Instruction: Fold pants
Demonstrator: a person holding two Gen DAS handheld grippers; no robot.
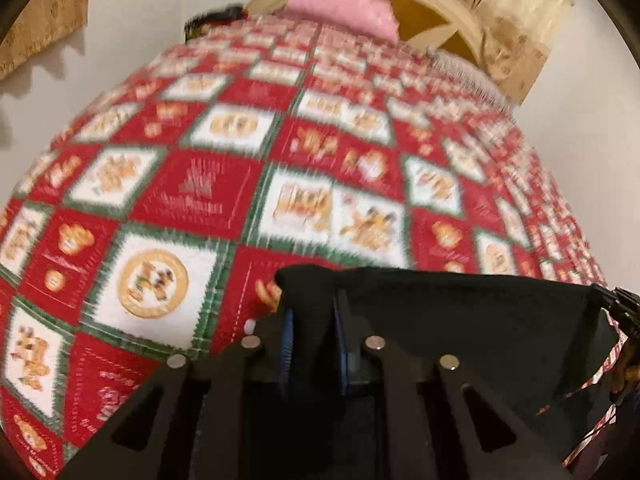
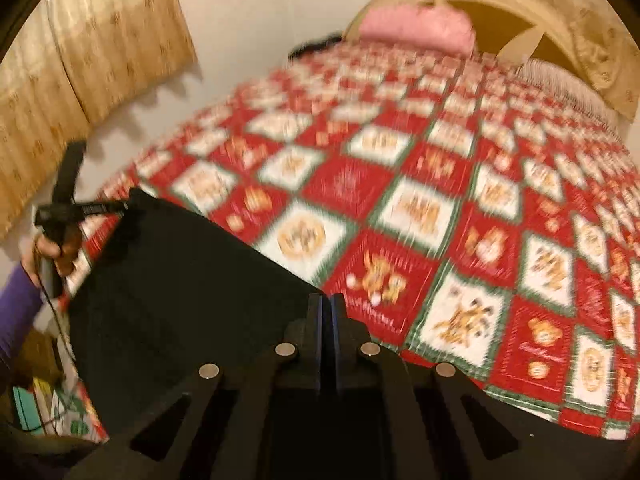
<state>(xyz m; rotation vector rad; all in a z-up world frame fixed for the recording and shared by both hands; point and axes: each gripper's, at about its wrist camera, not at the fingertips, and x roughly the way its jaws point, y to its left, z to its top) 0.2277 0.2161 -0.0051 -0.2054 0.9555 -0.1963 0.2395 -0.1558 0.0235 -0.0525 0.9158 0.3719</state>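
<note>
Over the bedspread [image 1: 224, 184], left wrist view: black pants [image 1: 460, 320] stretched as a taut band, long axis running sideways from the left gripper [image 1: 312, 320] out to the right gripper [image 1: 628, 312] at the frame's right edge. One corner of the fabric sits pinched between the left jaws, which are clamped narrow on it; the blue pads [image 1: 286, 344] show on either side of the cloth. Pants look plain black, smooth, no visible seams, blurred; they hang above the near edge of the bedspread. Pink pillow [image 1: 344, 8] at the far end of the bedspread, by the cream headboard [image 1: 460, 12]. Right wrist view: pants [image 2: 172, 300] spread as a wide dark sheet, long axis slanting from the right gripper [image 2: 329, 308] up-left to the left gripper [image 2: 120, 208], held by a hand [image 2: 52, 252] beyond the bedspread's [image 2: 400, 200] left edge. Right jaws nearly together, gripping the pants' top edge. Cloth covers the near-left corner of the bedspread. Gold curtain [image 2: 100, 60] on the wall left of the bedspread.
</note>
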